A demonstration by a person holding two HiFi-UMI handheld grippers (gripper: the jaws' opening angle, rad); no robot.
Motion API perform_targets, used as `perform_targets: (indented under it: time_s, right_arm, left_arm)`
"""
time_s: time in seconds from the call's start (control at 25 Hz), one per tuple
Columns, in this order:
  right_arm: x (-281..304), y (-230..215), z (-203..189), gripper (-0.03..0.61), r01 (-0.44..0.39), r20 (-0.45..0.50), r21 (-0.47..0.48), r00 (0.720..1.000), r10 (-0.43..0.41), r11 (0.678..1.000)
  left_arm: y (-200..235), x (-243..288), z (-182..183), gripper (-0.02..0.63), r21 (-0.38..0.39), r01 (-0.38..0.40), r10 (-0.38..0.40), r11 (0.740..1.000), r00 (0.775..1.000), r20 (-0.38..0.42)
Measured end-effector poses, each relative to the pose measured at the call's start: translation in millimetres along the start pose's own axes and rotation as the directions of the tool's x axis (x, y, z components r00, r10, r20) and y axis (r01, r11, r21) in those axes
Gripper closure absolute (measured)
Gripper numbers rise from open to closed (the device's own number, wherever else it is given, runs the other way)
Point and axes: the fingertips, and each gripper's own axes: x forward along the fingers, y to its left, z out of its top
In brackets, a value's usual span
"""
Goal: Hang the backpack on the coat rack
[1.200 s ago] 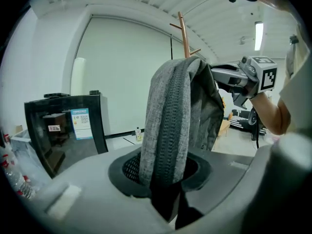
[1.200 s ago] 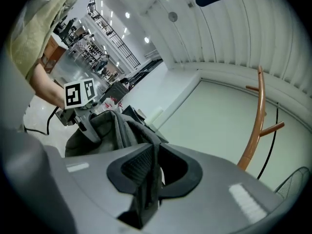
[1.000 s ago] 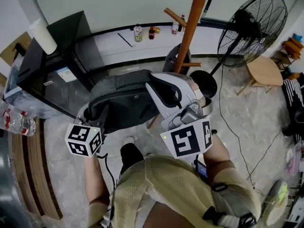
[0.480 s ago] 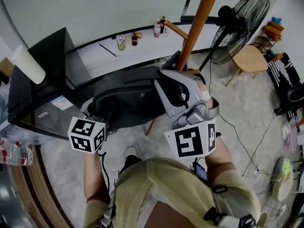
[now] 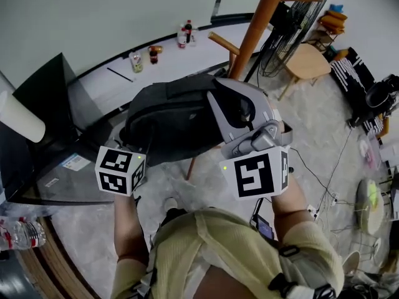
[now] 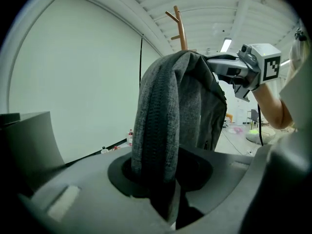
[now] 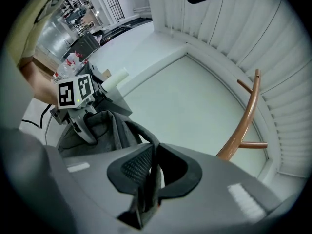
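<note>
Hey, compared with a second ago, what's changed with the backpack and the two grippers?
The left gripper and right gripper have carried the backpack slightly closer to the coat rack. The head view has swung, so the dark table now sits further left. Nothing was taken hold of or let go: the left jaws stay clamped on the padded strap, the right jaws on a thinner strap.

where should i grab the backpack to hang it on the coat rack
Take the backpack from the person's side, as now: left gripper shut on its thick padded strap, right gripper on a thin strap. Held level at both ends, it can likely be lifted toward a peg of the coat rack.
</note>
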Motion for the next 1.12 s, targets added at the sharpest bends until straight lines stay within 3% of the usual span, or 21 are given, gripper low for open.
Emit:
perform_targets:
  time_s: [0.32, 0.72, 1.12]
  right_arm:
    - [26, -18, -2, 0.534, 0.051, -0.129, -0.041, 0.990, -0.056, 0.998]
    - [47, -37, -4, 0.534, 0.112, -0.240, -0.025, 0.964, -0.115, 0.993]
    - [59, -56, 4, 0.534, 0.147, -0.307, -0.066, 0.938, -0.160, 0.987]
  left_arm:
    - [24, 28, 22, 0.495, 0.080, 0.046, -0.045, 0.996, 0.999, -0.018]
    - [47, 54, 48, 0.495, 0.157, 0.125, -0.118, 0.980, 0.992, -0.054]
    - [59, 73, 74, 0.482, 0.262, 0.132, -0.119, 0.956, 0.991, -0.066]
